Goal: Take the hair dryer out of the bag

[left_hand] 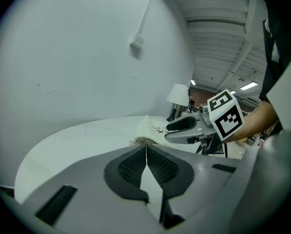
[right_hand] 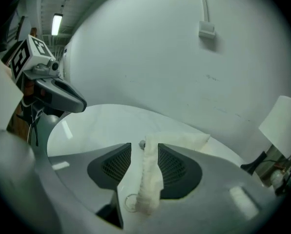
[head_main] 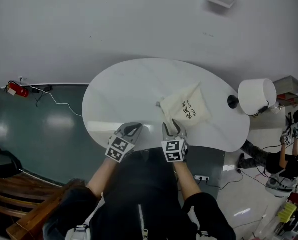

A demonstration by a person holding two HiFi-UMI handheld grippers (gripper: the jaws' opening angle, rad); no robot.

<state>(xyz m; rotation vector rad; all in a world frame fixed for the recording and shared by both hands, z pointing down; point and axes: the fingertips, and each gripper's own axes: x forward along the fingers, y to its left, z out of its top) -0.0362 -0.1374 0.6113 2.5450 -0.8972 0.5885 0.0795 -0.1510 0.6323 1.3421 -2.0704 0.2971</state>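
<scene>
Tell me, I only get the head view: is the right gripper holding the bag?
Observer: No. In the right gripper view the right gripper has its jaws apart. A bunched strip of the bag stands between them, not pinched.
Operator: What about the other one?
Observer: The left gripper is shut. Its own view shows the jaws together with nothing between.

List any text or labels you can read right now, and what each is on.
Bag: dark printed lines, too small and blurred to read.
Marker cubes: black-and-white square patterns only, no words.
Nothing else legible.
</scene>
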